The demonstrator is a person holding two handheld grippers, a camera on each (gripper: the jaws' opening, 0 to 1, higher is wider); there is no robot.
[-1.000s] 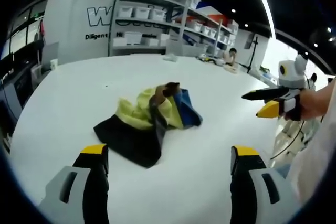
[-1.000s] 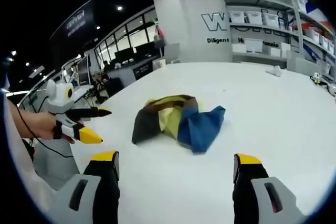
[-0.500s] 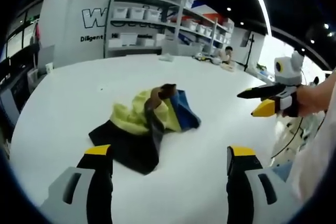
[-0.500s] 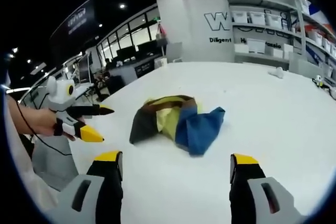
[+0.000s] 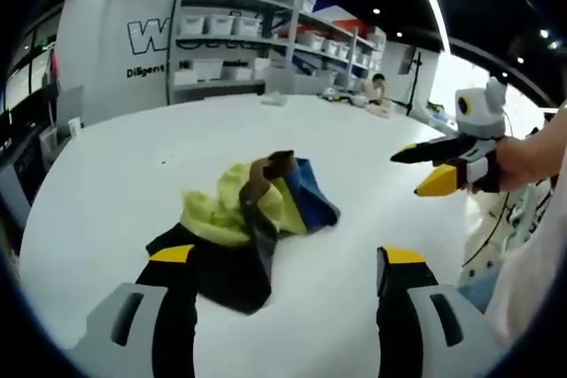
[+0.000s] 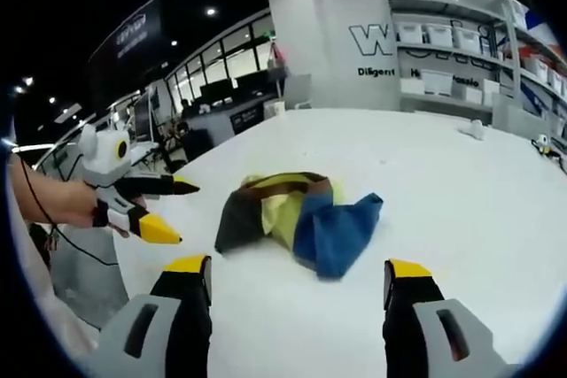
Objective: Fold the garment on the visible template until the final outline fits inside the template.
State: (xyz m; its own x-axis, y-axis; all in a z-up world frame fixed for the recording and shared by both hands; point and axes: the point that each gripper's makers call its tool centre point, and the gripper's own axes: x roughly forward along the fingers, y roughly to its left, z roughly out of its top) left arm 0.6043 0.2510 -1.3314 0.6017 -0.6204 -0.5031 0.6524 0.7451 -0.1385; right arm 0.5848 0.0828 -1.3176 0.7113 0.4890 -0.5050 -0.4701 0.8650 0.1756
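Observation:
A crumpled garment [image 5: 245,220] of black, yellow-green, brown and blue cloth lies bunched on the white table [image 5: 133,157]; no template outline is visible. In the left gripper view my left gripper [image 5: 282,265] stands open just short of the garment's black end. The right gripper [image 5: 431,167] enters that view from the right, open, held in a hand above the table. In the right gripper view the garment [image 6: 297,219] lies ahead, blue part nearest. My right gripper [image 6: 297,273] is open and empty. The left gripper [image 6: 161,210] hangs open at the left.
Shelving [image 5: 257,46] with white bins stands against the far wall behind the table. A small white object [image 6: 471,128] lies near the table's far edge. A cable [image 6: 75,245] hangs from the left gripper. A seated person [image 5: 379,90] is far back.
Both views have crept slightly closer to the garment. The garment itself has not moved, and both grippers stay open.

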